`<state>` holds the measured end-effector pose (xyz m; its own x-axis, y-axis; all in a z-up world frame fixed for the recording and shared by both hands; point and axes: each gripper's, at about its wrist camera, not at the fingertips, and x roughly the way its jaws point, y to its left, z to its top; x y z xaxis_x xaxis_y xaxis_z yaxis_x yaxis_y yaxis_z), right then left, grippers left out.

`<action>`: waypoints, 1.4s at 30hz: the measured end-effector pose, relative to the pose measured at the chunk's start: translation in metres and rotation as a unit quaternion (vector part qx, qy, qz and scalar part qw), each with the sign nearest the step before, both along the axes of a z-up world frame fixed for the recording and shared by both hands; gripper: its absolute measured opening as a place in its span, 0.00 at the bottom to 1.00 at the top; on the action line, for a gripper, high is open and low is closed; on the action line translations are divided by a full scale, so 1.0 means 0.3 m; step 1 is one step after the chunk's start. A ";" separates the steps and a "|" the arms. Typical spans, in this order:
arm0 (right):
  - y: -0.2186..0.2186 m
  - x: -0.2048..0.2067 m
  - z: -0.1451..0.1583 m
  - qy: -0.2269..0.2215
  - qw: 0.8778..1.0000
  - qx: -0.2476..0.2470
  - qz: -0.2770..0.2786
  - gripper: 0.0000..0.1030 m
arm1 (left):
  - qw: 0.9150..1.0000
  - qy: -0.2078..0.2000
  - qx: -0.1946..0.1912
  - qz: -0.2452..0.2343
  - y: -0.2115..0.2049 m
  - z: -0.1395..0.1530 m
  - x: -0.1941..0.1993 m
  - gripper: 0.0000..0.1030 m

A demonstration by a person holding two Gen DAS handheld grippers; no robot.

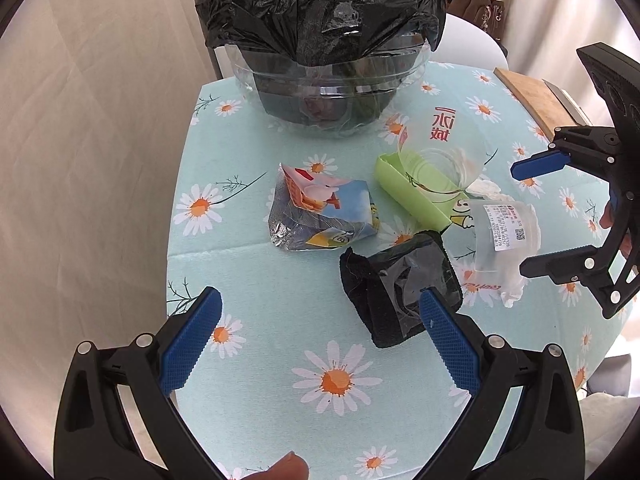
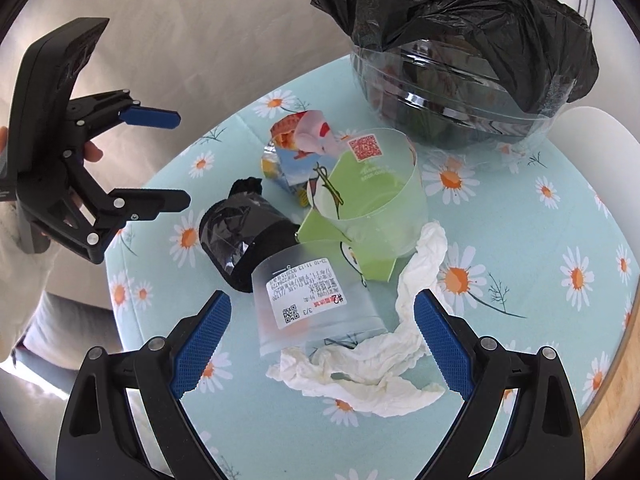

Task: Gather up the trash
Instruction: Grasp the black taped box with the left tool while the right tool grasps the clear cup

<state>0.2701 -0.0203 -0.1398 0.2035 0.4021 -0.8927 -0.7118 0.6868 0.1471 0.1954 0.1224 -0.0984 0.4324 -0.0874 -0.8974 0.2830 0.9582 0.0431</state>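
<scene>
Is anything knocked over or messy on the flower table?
Yes. The frosted cup with the label lies tipped on its side, and a crumpled white tissue is strewn beside it. The snack wrapper is squashed too.

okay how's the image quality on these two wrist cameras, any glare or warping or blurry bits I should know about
Left wrist view: heavy fisheye bending, dark vignette corners, bright even light, glare streaks on the clear bowl, and a blurred fingertip at the bottom edge. Right wrist view: same warping; reflections on the bowl and black bag liner; the frosted cup label stays sharp, and a washed-out white patch sits top right.
</scene>
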 end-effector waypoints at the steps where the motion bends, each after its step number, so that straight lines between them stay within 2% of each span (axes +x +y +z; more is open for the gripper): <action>1: 0.005 0.000 -0.010 0.005 1.000 0.001 0.002 0.86 | 1.000 0.001 0.001 -0.001 -0.002 -0.006 -0.005 0.94; 10: 0.033 0.010 -0.089 0.014 1.000 -0.012 0.004 0.85 | 0.999 0.027 0.015 -0.015 -0.029 -0.088 -0.021 0.94; 12: 0.033 0.017 -0.103 0.027 1.000 -0.006 0.006 0.67 | 0.999 0.031 0.011 -0.018 -0.032 -0.097 -0.026 0.94; 15: 0.018 0.024 -0.084 0.035 0.999 0.025 0.000 0.61 | 0.999 0.035 0.013 -0.023 -0.037 -0.107 -0.030 0.94; 22: -0.040 0.008 0.030 0.019 0.997 0.069 -0.007 0.61 | 0.998 0.041 0.003 -0.037 -0.071 -0.102 -0.028 0.94; 31: -0.153 -0.025 0.218 -0.031 0.992 0.115 -0.029 0.61 | 0.997 0.044 -0.030 -0.047 -0.149 -0.093 -0.004 0.94; 36: -0.230 -0.052 0.259 -0.050 0.991 0.113 -0.050 0.61 | 0.997 0.053 -0.035 -0.038 -0.178 -0.122 0.019 0.94; 42: -0.324 -0.078 0.254 -0.049 0.990 0.109 -0.078 0.61 | 0.998 0.055 -0.027 -0.004 -0.176 -0.171 0.068 0.94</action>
<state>0.2468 -0.1174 -0.0636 0.3589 0.5406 -0.7609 -0.6179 0.7486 0.2404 0.2157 0.0697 -0.1496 0.3309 -0.1397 -0.9333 0.2906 0.9560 -0.0401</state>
